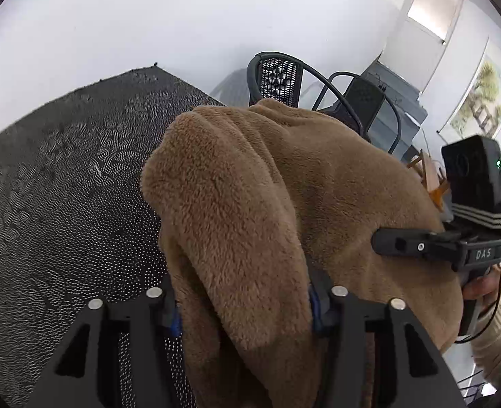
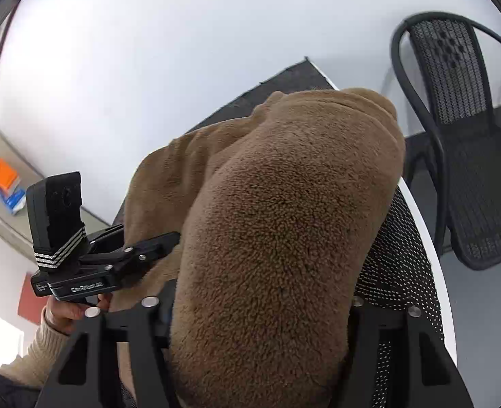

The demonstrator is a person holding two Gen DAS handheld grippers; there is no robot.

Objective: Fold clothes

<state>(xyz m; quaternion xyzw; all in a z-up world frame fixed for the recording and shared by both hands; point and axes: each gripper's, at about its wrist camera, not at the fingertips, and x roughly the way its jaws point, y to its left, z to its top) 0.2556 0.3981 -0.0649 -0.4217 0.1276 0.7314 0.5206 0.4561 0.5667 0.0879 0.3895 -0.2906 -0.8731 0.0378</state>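
Jaws on both grippers — left gripper, right gripper — look clamped on thick folds of the fuzzy brown fleece garment, probably carrying a fold across the black dotted worktop — black mesh chair beyond.

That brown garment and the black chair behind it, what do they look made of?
The brown garment looks like thick fleece or plush: a matte, nubby pile with soft rounded folds. The black chair seems to be painted metal: thin bent tubes around a perforated mesh back and seat, though moulded plastic cannot be ruled out.
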